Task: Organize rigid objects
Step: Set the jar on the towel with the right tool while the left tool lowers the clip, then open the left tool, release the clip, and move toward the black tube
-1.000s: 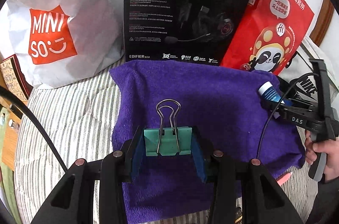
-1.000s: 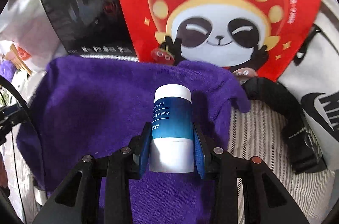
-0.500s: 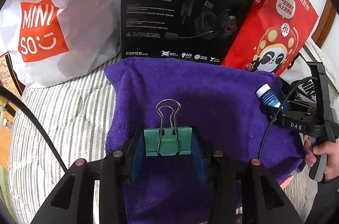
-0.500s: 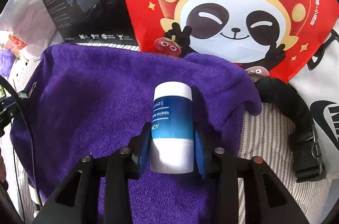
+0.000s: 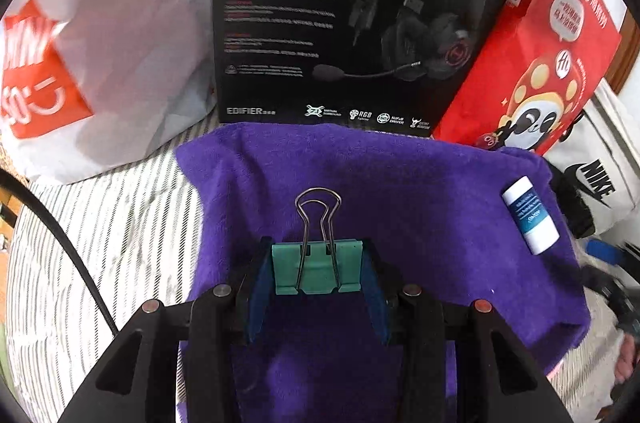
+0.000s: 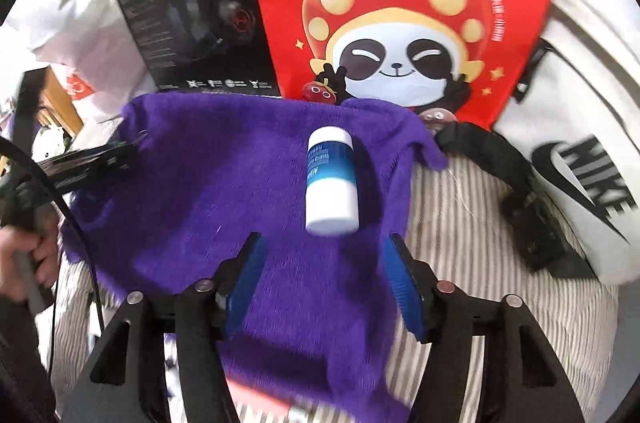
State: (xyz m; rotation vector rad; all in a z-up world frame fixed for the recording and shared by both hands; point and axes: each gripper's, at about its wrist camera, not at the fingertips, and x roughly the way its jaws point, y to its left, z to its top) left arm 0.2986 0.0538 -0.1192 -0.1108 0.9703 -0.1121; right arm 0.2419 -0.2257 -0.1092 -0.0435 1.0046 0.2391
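My left gripper is shut on a green binder clip with wire handles and holds it over the purple towel. A blue and white Vaseline tube lies on the towel near its right edge; it also shows in the left wrist view. My right gripper is open and empty, just behind the tube. The left gripper shows at the left of the right wrist view.
A black headset box, a red panda bag and a white Miniso bag stand behind the towel. A white Nike bag with a black strap lies to the right. The bedding is striped.
My right gripper has opened, let the tube down on the towel and drawn back from it. My left gripper still holds the clip and has moved slightly forward.
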